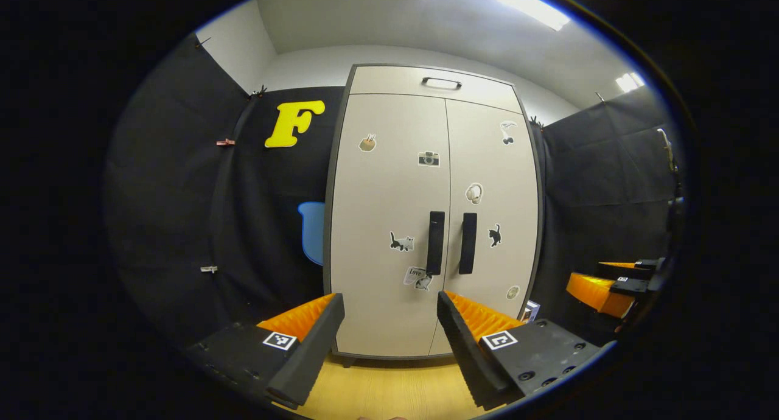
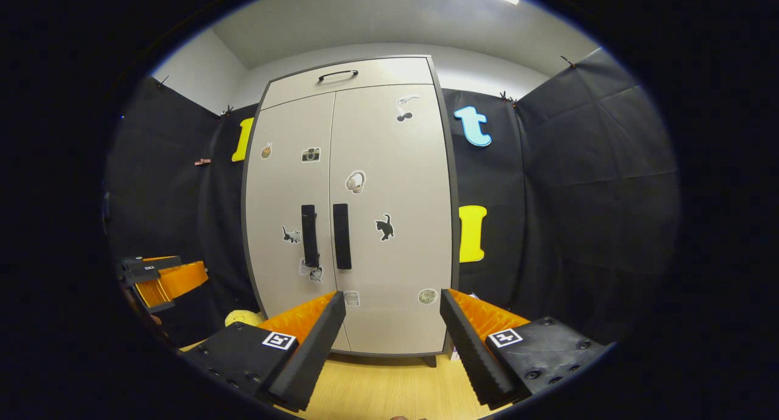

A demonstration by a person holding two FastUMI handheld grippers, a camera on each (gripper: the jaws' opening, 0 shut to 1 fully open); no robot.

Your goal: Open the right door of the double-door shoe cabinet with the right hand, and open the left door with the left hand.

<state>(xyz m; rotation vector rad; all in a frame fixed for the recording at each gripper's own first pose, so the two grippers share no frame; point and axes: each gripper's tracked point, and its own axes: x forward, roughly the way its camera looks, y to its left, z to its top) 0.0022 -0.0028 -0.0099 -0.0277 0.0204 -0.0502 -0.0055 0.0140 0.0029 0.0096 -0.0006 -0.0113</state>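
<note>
Shoe cabinet (image 1: 389, 225) stands upright on the wooden floor (image 1: 389, 389) against the black cloth wall (image 1: 182, 195), both doors closed and flush with each other. Left door (image 1: 389, 189) and right door (image 1: 493, 164) meet at a vertical seam down the middle; a drawer front with a small dark pull handle (image 1: 442, 82) runs along the top edge of the cabinet. Left door handle (image 1: 435, 242) and right door handle (image 1: 467, 242) are dark vertical bars, one on each side of the seam, just beside one another at mid-height. Small stickers are scattered over both doors, among them a cat sticker (image 1: 401, 242) near the left handle and another cat sticker (image 1: 495, 235) near the right handle. Left gripper (image 1: 389, 304) is held in front of the cabinet's lower edge, fingers spread wide apart, nothing between them, well apart from the doors. In the right gripper view the right gripper (image 2: 392, 303) is likewise spread wide with nothing held, facing the lower edge of the right door (image 2: 389, 225). The right gripper also shows at the right edge of the left gripper view, low, beside the cabinet's right side; its finger spacing is hard to judge there. A yellow object (image 2: 243, 317), possibly soft, lies on the floor by the cabinet's lower left corner, partly hidden.
</note>
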